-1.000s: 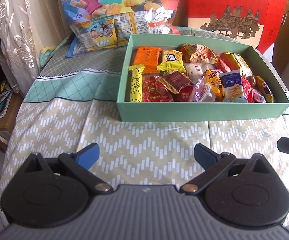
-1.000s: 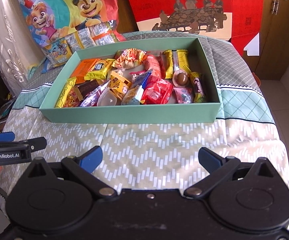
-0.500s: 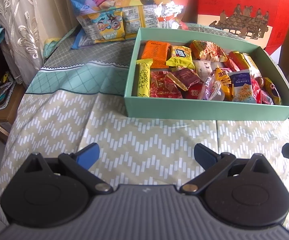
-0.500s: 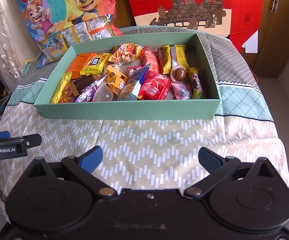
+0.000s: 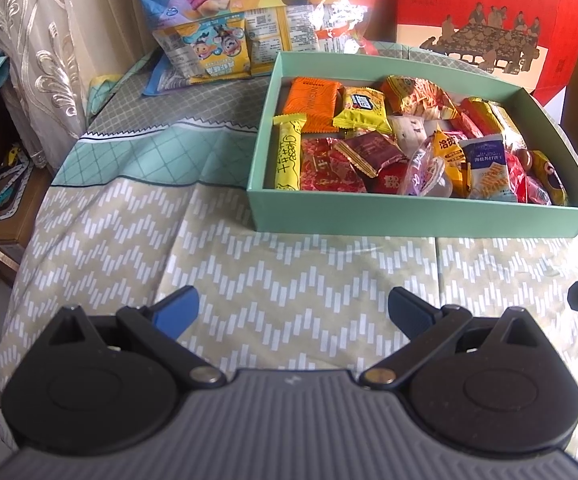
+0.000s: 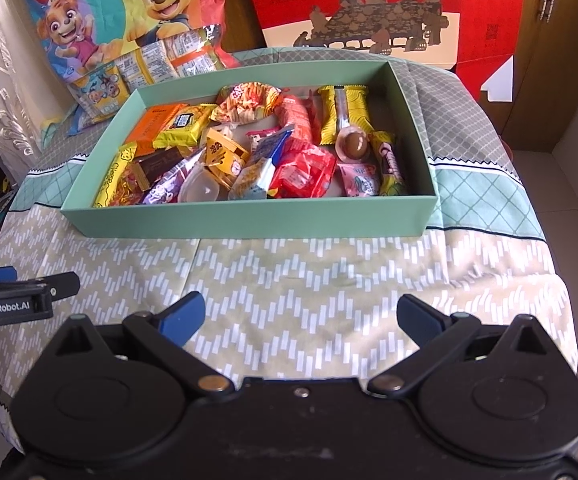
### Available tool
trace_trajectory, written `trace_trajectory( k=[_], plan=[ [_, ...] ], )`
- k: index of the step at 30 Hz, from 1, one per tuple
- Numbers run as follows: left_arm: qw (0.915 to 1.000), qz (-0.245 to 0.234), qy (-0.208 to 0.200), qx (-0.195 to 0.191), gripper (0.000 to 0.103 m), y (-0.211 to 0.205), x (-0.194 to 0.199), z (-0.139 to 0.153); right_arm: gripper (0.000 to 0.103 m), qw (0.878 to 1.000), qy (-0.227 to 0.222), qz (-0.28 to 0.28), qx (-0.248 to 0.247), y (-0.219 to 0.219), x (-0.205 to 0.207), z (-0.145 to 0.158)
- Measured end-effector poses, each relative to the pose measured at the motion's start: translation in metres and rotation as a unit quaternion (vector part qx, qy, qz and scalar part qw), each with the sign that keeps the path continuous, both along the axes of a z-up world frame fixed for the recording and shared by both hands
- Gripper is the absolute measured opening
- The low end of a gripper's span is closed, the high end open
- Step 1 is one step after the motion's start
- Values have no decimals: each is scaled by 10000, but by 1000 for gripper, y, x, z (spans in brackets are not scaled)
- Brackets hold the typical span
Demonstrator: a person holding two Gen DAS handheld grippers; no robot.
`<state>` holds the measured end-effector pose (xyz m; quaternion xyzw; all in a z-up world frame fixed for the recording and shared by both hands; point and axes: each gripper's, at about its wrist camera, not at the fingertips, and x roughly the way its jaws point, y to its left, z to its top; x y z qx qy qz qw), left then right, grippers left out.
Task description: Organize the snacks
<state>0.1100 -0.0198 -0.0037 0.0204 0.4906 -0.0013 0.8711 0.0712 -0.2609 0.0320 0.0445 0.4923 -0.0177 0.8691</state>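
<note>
A mint-green box [image 5: 409, 216] [image 6: 249, 224] lies on the patterned tablecloth, filled with several wrapped snacks. Among them are an orange packet [image 5: 311, 100] [image 6: 151, 128], a yellow cheese stick [image 5: 287, 156], a red packet [image 6: 303, 172] and a clear jelly cup [image 5: 429, 184] [image 6: 199, 192]. My left gripper [image 5: 293, 312] hovers open over the cloth in front of the box, nothing between its fingers. My right gripper [image 6: 301, 316] is open too, also short of the box. The left gripper's side [image 6: 21, 292] shows at the right view's left edge.
More snack bags [image 5: 205, 56] [image 6: 161, 60] lie behind the box against a cartoon-dog bag [image 6: 129, 12]. A red gift box [image 5: 489, 20] [image 6: 369, 4] stands at the back. A curtain [image 5: 29, 60] hangs on the left, a wooden cabinet [image 6: 561, 40] on the right. The table edge drops off left.
Both grippers have shifted so the box now sits further right in the left view and closer in both views. Both stay open and empty.
</note>
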Motion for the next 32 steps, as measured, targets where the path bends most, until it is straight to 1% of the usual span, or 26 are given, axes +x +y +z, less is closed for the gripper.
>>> trace_trajectory(
  k=[6, 16, 20, 23, 32],
  plan=[
    [10000, 13, -5, 73, 103, 0, 1, 0, 103, 10000, 21, -38, 6, -2, 0, -1],
    [10000, 32, 17, 74, 103, 0, 0, -1, 103, 10000, 20, -52, 5, -3, 1, -1],
    [10000, 58, 23, -71, 103, 3, 0, 1, 103, 10000, 22, -43, 4, -3, 1, -1],
    [10000, 44, 9, 9, 103, 1, 0, 2, 103, 10000, 19, -42, 4, -3, 1, -1],
    [9999, -52, -40, 82, 103, -4, -4, 5, 103, 10000, -3, -56, -23, -2, 0, 0]
  ],
)
